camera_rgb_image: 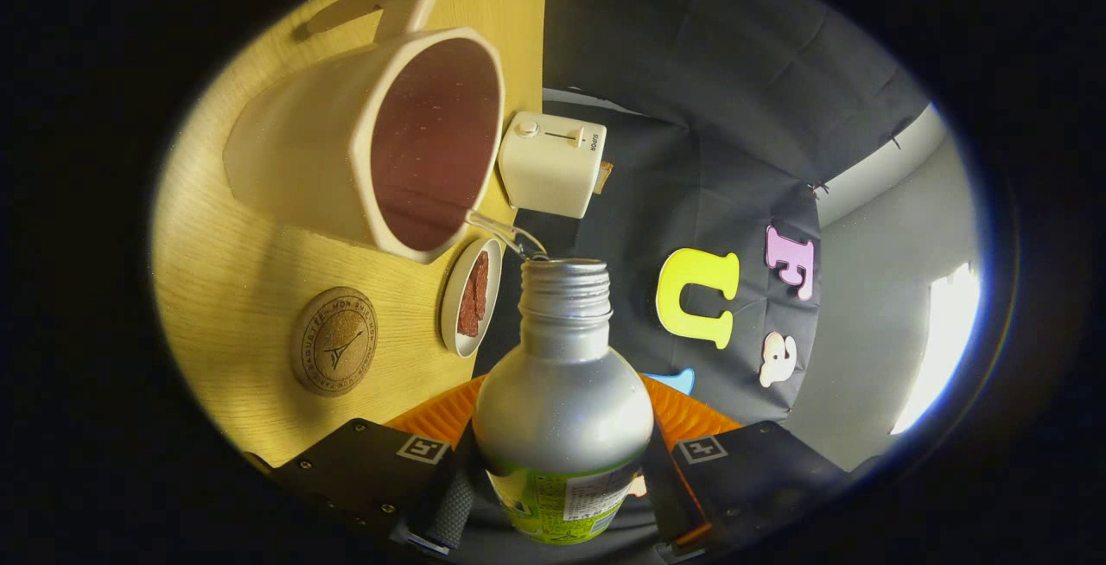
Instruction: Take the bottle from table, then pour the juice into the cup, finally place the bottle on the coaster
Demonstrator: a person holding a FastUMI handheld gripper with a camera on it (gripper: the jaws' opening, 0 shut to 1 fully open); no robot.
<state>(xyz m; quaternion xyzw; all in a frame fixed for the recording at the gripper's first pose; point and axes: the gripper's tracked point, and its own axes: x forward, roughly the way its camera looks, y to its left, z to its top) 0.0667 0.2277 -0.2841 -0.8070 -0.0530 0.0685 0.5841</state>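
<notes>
The gripper (pixel 557 496) pinched the silver bottle (pixel 562 401) between both fingers, low on its body. The open neck pointed ahead at the cup (pixel 371 142), and a thin clear stream (pixel 510 235) ran to the rim. The coaster (pixel 334 340) lay near on the wooden table (pixel 225 288).

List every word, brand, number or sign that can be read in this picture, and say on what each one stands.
Nothing can be read with certainty.
Coaster: a ring of stamped letters around a tower emblem, too small to read.
Toaster: one short word beside its lever, blurred.
Bottle, clamped in the gripper: label print too small.
Fingers: a square black-and-white marker on each, no words.
</notes>
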